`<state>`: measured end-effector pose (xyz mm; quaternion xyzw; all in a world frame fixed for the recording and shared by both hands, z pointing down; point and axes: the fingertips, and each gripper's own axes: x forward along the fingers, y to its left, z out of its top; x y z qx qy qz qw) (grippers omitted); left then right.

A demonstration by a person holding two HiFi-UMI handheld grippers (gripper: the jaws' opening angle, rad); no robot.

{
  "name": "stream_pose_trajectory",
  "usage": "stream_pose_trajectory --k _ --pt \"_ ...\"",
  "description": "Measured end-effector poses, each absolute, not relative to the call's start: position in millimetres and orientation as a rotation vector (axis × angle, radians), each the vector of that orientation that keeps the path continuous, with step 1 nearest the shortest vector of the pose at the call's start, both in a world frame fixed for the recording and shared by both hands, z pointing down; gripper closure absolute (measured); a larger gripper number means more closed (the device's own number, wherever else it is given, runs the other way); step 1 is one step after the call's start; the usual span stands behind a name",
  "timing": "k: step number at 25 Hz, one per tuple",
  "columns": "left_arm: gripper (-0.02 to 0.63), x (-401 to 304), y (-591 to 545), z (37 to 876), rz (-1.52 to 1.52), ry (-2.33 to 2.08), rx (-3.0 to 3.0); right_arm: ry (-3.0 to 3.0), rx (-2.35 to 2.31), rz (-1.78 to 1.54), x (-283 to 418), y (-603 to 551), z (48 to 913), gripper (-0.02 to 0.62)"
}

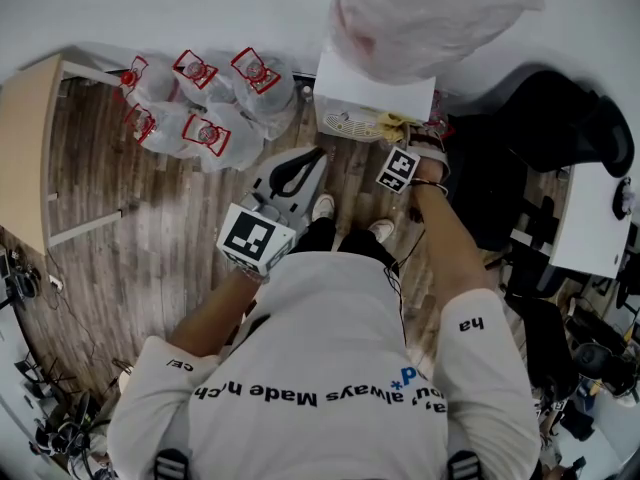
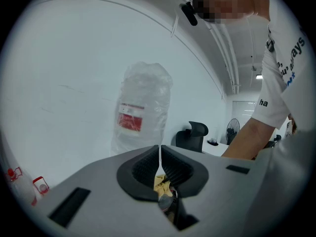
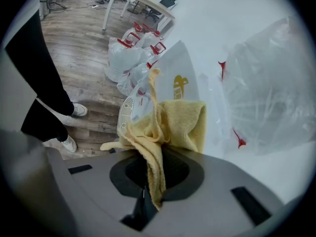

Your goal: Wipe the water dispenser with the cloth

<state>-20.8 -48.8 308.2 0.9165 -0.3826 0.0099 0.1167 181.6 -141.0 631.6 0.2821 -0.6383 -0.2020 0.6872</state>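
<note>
The right gripper (image 3: 154, 158) has its jaws shut tight on the yellow cloth (image 3: 173, 125). The cloth bunches up above the jaws, and one flap hangs down in front. The cloth is right by the white side of the water dispenser (image 3: 183, 68). Whether it touches cannot be told. The left gripper (image 2: 159, 156) has its jaws pressed together and points away from the dispenser. A small yellow bit shows low behind its jaws, but what it is cannot be told.

Only a little of the cloth looks pinched, so a hard rub could pull it free and drop it. The loose flap could catch on a corner. The big water bottle (image 1: 430, 8), wrapped in a plastic bag, stands on top, and a strong push might shake it.

The dispenser's side looks smooth and white, with a vent low down. The floor (image 1: 150, 238) is wood planks. Bagged jugs (image 1: 200, 108) lie just beside the dispenser. A pale desk (image 1: 25, 148) stands on one side and a black chair (image 1: 540, 128) on the other, by a white wall.
</note>
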Motion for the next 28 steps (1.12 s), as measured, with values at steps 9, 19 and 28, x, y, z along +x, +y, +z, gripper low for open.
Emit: stream_pose_trajectory --k 9,19,28 --pt "0.574 -17 -54 314 0.035 -1.105 2.679 -1.437 0.651 -0.413 193 -142 637 0.560" --pt "0.574 -15 -59 324 0.060 -1.091 2.674 -1.445 0.662 -0.376 202 -140 650 0.560" --pt "0.574 -13 -67 345 0.120 -1.081 2.631 -1.461 0.650 -0.363 203 -138 670 0.560"
